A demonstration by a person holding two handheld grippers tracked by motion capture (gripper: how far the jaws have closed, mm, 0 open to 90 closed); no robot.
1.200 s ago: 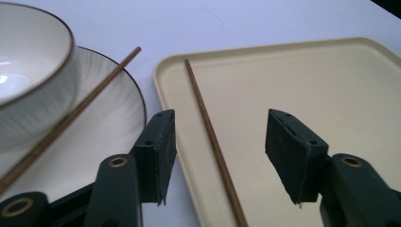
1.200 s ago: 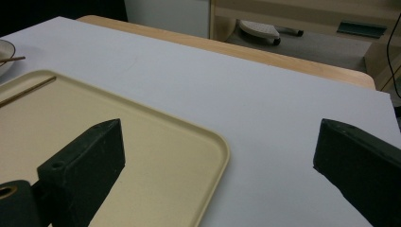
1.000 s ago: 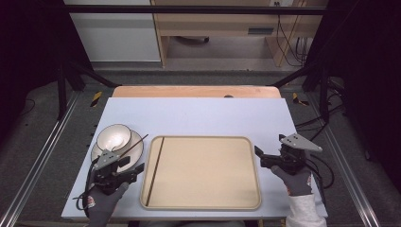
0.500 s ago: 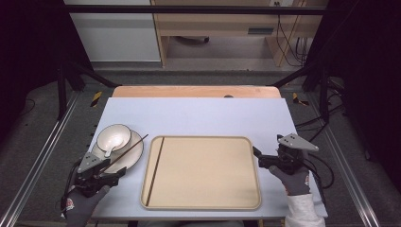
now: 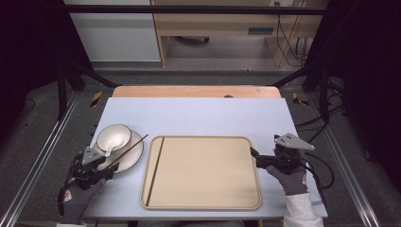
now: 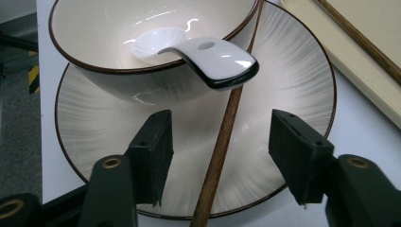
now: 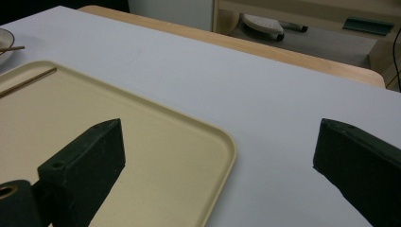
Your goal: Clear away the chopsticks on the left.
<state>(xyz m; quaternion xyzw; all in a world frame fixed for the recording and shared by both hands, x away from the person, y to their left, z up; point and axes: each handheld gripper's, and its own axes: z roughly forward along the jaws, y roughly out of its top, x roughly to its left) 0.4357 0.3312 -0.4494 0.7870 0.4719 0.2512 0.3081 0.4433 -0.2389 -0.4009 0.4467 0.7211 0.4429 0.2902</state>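
Observation:
A cream bowl (image 5: 113, 136) (image 6: 94, 28) stands on a ribbed plate (image 5: 132, 158) (image 6: 293, 80) at the table's left. A white spoon (image 6: 203, 52) rests in the bowl, its handle over the rim. A brown chopstick (image 5: 130, 146) (image 6: 222, 142) lies across the plate. My left gripper (image 5: 108, 170) (image 6: 222, 123) hovers low over the plate's near part, with the chopstick between its pads (image 6: 156, 142) but untouched; its jaws have just been closing. A second chopstick (image 5: 155, 170) (image 7: 28, 81) lies in the beige tray (image 5: 255, 189) (image 7: 222, 137). My right gripper (image 5: 255, 158) (image 7: 222, 142) stands wide open at the tray's right edge, empty.
The pale blue tabletop (image 5: 198, 116) stretches behind the tray. A wooden strip (image 5: 194, 91) borders its far edge. Metal frame rails (image 5: 38, 161) run along both sides, and a wooden cabinet (image 5: 227, 28) stands beyond the table.
My left hand has drawn back to the left, toward the table's near left corner, and uncovered the plate. The right hand has stayed put.

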